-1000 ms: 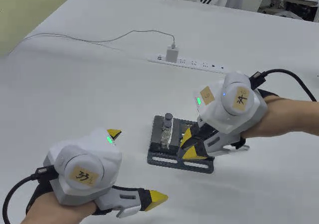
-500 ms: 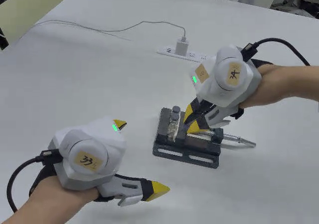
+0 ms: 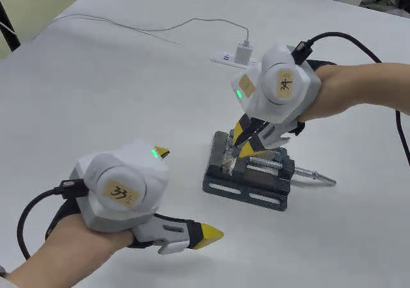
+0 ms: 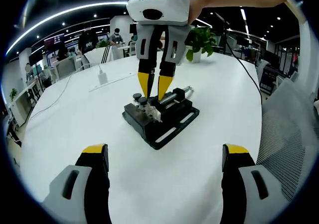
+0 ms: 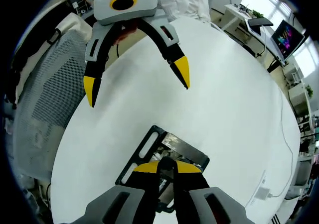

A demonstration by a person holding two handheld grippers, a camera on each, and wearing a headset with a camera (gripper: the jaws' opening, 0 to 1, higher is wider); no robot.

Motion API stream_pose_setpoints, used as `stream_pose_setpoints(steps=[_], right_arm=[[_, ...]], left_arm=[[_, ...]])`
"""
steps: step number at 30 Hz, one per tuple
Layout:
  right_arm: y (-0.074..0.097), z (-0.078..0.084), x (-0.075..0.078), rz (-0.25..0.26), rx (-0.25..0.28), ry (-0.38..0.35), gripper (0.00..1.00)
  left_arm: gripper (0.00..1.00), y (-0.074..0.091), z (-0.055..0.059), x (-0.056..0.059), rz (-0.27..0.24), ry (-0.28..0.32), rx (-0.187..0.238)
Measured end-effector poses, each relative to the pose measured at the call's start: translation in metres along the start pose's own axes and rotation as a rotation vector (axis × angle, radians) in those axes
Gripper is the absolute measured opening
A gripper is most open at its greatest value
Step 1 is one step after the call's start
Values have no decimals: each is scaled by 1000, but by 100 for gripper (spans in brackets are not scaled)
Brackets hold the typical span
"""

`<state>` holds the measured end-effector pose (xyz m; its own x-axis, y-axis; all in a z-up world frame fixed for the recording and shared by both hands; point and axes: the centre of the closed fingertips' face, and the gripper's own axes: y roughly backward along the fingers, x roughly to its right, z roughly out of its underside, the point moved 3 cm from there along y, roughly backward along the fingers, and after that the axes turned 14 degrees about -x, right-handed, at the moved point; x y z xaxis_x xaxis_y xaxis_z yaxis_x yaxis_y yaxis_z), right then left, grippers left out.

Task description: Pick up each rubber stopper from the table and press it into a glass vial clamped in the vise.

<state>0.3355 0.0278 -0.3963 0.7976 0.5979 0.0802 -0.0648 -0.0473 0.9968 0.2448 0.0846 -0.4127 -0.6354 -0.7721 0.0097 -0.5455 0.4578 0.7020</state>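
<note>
A black vise stands on the white table and clamps small glass vials; two of them carry dark stoppers. My right gripper hangs just above the vials, tips pointing down and nearly together. In the right gripper view a dark rubber stopper sits pinched between its yellow tips, right over the vise. My left gripper rests low at the near left, jaws wide open and holding nothing, well apart from the vise. From the left gripper view the right gripper stands over the vials.
The vise's metal handle sticks out to the right. A white power strip with a charger and a long cable lies at the far side of the table. A mesh chair stands by the table edge.
My right gripper has risen from low beside the vise and moved over the vials. The left gripper has stayed open at the near left. The head camera has shifted.
</note>
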Motion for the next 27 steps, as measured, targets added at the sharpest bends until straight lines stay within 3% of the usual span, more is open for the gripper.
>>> stream_pose_setpoints(steps=[27], right_arm=[[-5, -3, 4, -41, -74, -19, 5]], left_arm=[[91, -1, 5, 2, 13, 21, 0]])
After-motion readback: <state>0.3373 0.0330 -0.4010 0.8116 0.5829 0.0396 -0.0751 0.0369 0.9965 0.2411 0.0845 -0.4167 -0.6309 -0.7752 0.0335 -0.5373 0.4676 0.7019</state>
